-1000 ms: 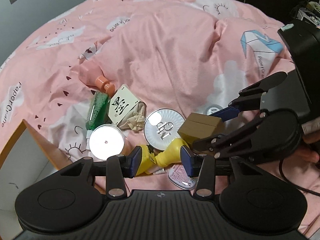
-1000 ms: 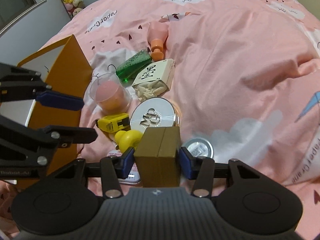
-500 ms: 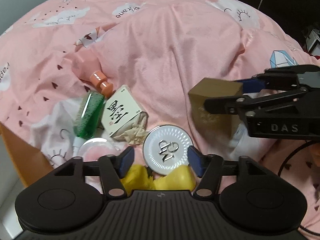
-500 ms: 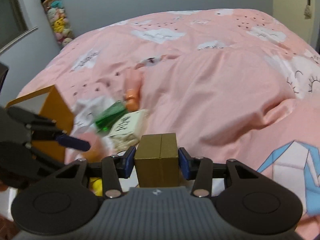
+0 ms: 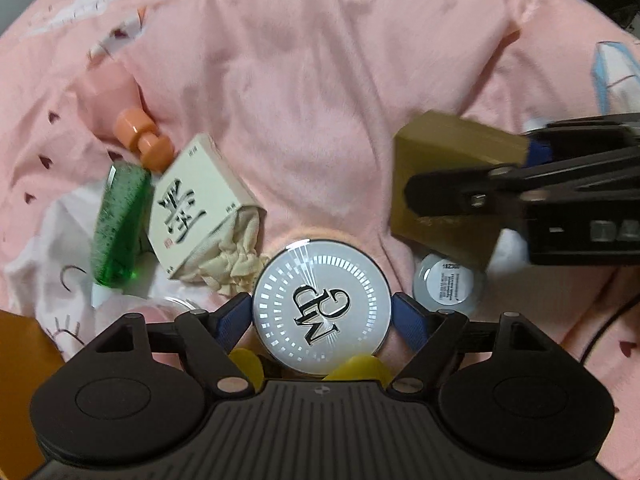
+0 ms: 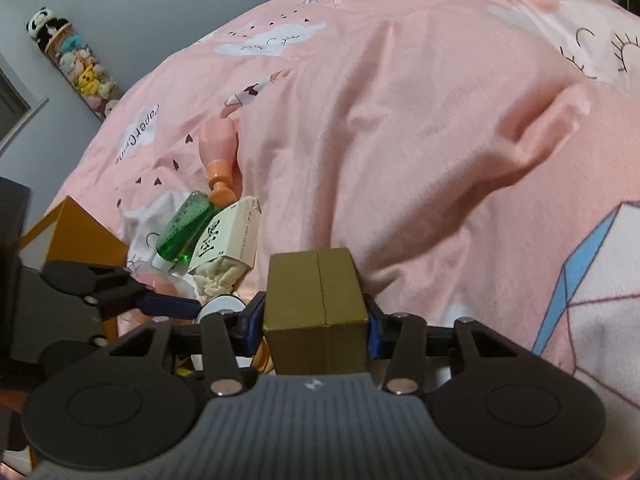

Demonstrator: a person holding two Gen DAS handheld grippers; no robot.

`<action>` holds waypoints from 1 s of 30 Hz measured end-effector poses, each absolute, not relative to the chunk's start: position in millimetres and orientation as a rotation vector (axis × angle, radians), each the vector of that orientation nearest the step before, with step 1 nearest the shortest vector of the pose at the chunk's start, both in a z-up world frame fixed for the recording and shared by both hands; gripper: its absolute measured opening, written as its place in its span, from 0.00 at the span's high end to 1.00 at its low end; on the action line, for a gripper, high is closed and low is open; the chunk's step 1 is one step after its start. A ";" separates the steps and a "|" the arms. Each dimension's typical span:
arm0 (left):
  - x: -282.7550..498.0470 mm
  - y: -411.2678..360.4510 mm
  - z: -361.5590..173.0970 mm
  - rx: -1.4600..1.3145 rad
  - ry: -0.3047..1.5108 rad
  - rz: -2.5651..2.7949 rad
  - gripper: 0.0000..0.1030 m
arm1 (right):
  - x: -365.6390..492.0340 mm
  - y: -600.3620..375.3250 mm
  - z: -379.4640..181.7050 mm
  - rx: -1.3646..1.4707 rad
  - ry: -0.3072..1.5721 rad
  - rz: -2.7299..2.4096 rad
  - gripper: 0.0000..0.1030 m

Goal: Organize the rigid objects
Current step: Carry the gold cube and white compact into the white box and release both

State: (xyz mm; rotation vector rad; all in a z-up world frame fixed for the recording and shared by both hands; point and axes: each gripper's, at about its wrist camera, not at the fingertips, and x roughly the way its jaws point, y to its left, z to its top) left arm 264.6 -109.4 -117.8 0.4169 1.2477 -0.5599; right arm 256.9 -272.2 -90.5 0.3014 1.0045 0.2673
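My left gripper [image 5: 322, 316] points down over a round silver compact [image 5: 322, 308]. Its jaws are opening, with the compact between the blue pads and a thin gap on each side. Yellow pieces [image 5: 356, 368] of another object peek out just under the compact. My right gripper [image 6: 316, 322] is shut on a brown cardboard box [image 6: 316, 300] and holds it above the pink bedspread [image 6: 400, 140]. In the left wrist view the same brown box [image 5: 448, 176] hangs to the right of the compact.
A green bottle [image 5: 120, 224], a cream carton with a cloth pouch [image 5: 196, 208] and a pink bottle with an orange cap [image 5: 140, 136] lie left of the compact. A small white jar [image 5: 448, 284] sits to its right. An orange cardboard box [image 6: 76, 236] stands at the left.
The left gripper let go of the yellow object, spread wide and sank over the silver compact. The right gripper carried the brown box up and away from the pile.
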 end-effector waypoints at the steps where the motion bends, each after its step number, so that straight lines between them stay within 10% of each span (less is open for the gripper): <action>1: 267.9 -110.5 -121.3 0.408 1.265 -0.552 0.10 | 257.3 -272.8 -90.4 0.307 1.003 0.268 0.54; 13: 262.4 -108.8 -111.6 0.360 1.195 -0.516 0.15 | 243.2 -278.2 -73.8 0.296 0.979 0.274 0.56; 30: 182.4 12.3 37.9 0.177 0.962 -0.365 0.15 | 202.9 -228.1 9.9 0.311 0.831 0.492 0.56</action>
